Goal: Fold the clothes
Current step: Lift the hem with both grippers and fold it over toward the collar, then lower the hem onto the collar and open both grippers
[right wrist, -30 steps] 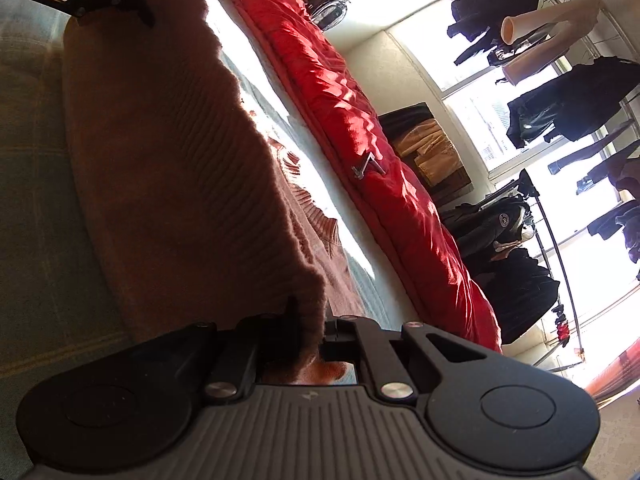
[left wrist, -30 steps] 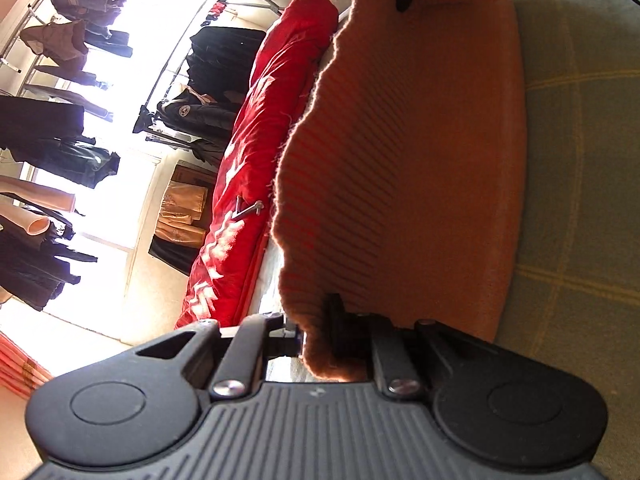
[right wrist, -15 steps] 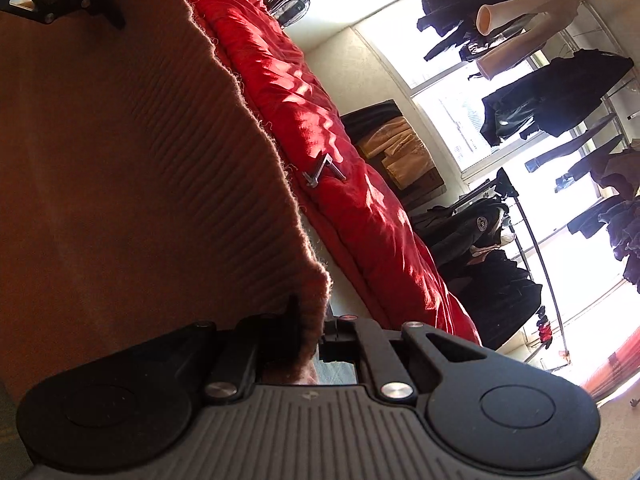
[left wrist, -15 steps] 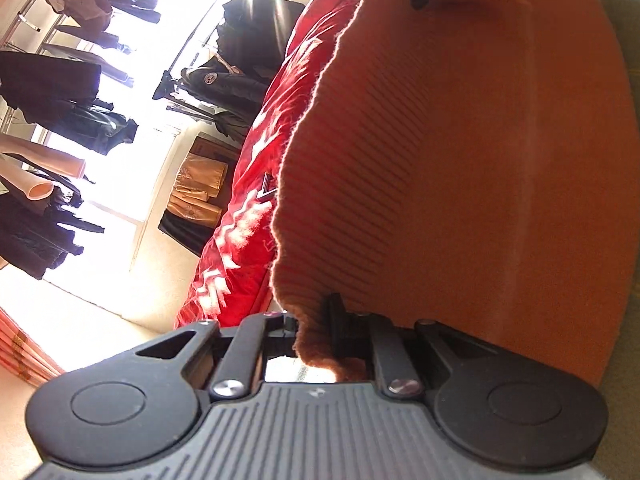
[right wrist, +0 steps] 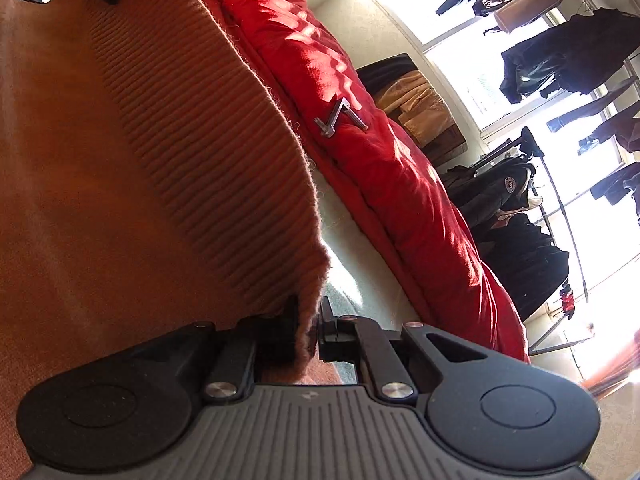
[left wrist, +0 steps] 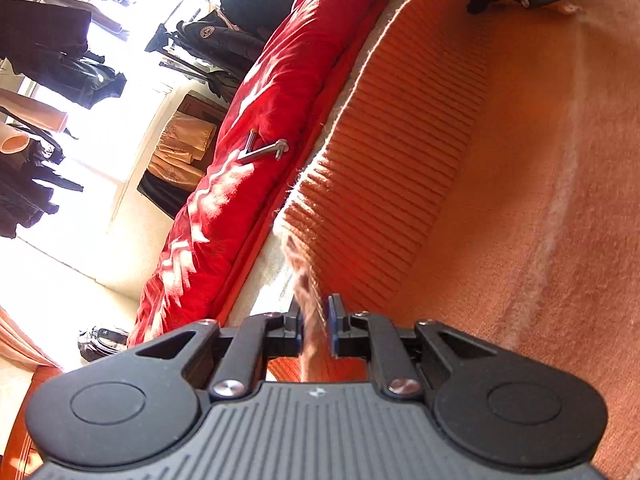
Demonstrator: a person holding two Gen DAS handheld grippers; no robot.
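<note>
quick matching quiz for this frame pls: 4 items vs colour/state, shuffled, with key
Column 1
1. sweater
2. padded quilt
3. left gripper
4. hanging coats

Column 2
A. red, lying beside the sweater
B. dark, on racks by the window
C. orange ribbed knit, held at two corners
D. shut on the sweater's hem corner

Pairs: 1-C, 2-A, 3-D, 4-B

The right gripper grips the other corner.

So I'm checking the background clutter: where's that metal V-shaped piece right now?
The metal V-shaped piece lies on the red quilt, just beyond the orange sweater hem, visible in both wrist views.
</note>
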